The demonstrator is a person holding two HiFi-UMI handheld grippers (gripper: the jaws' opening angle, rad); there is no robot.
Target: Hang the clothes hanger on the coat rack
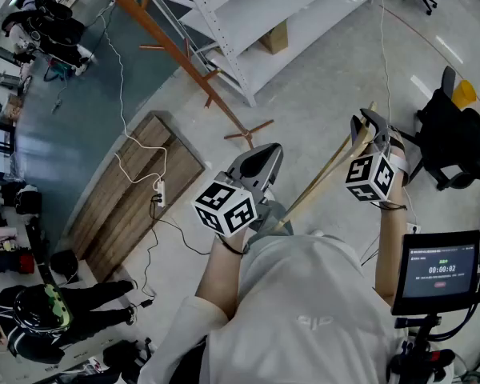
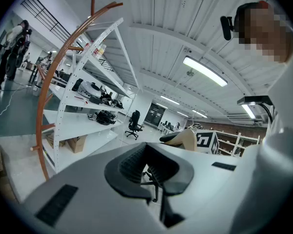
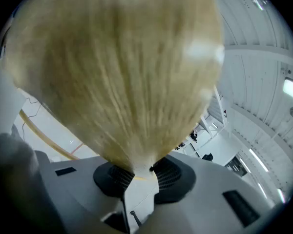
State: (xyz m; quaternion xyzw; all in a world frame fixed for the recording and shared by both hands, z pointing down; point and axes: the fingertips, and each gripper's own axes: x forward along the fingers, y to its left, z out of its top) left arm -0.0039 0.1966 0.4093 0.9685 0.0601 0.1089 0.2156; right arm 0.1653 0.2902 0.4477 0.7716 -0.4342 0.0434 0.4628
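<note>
A pale wooden clothes hanger (image 1: 324, 178) slants from my right gripper (image 1: 368, 126) down toward my body. In the right gripper view the hanger (image 3: 122, 67) fills most of the picture, and the right gripper (image 3: 141, 172) is shut on its lower edge. The brown wooden coat rack (image 1: 168, 42) stands ahead and to the left, with its feet on the floor near the shelving. My left gripper (image 1: 266, 157) is shut on nothing and points toward the rack's base. In the left gripper view, the left gripper (image 2: 153, 167) sees the rack's pole (image 2: 44, 101) at the left and the hanger (image 2: 188, 139) at the right.
White metal shelving (image 1: 264, 6) with a cardboard box (image 1: 276, 37) stands just behind the rack. A wooden board (image 1: 132, 194), a power strip (image 1: 158, 192) and cables lie on the floor at the left. Black office chairs (image 1: 456, 134) and a tablet (image 1: 442, 270) are at the right.
</note>
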